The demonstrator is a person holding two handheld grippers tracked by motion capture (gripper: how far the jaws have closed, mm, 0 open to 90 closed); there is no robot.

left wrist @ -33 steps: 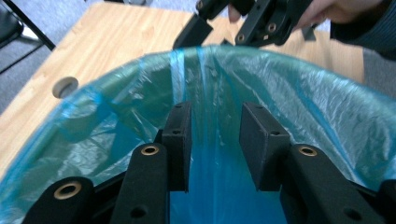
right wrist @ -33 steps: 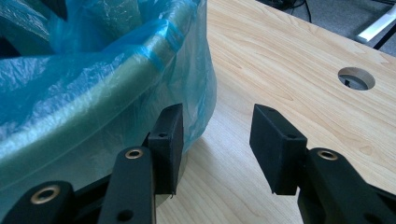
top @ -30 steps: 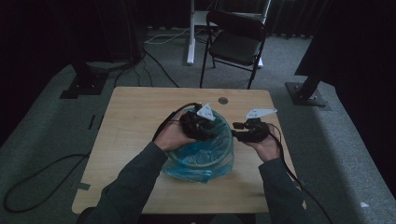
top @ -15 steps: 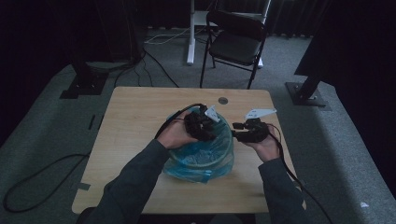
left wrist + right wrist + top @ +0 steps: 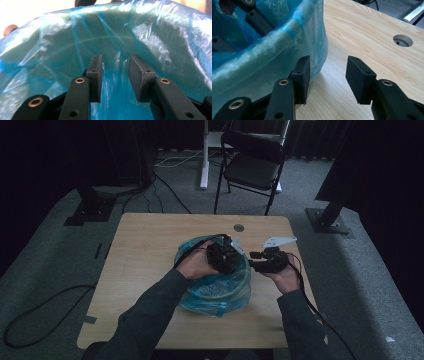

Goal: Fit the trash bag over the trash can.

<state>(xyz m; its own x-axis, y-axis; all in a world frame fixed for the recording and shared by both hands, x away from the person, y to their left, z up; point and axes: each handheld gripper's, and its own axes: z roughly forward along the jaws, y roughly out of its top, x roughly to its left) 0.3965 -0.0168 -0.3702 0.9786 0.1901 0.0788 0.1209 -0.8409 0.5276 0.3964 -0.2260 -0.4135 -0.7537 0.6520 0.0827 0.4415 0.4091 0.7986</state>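
A round bin lined with a blue plastic bag (image 5: 215, 290) stands at the middle of the wooden table (image 5: 150, 250). My left gripper (image 5: 230, 264) reaches down inside the bin near its right wall. In the left gripper view its jaws stand apart (image 5: 115, 62), with a loose fold of the blue bag (image 5: 75, 37) rising between them and the pads not pressing on it. My right gripper (image 5: 254, 259) hovers just outside the bin's right side. It is open (image 5: 328, 63), with its left pad close to the bag-covered wall (image 5: 262, 55) and nothing between the jaws.
A cable hole (image 5: 239, 227) sits in the table behind the bin and appears in the right gripper view (image 5: 403, 40). A black folding chair (image 5: 252, 165) stands beyond the far edge. Cables trail over the floor at the left.
My left hand has shifted right and a little lower into the bin. The right hand has stayed where it was.
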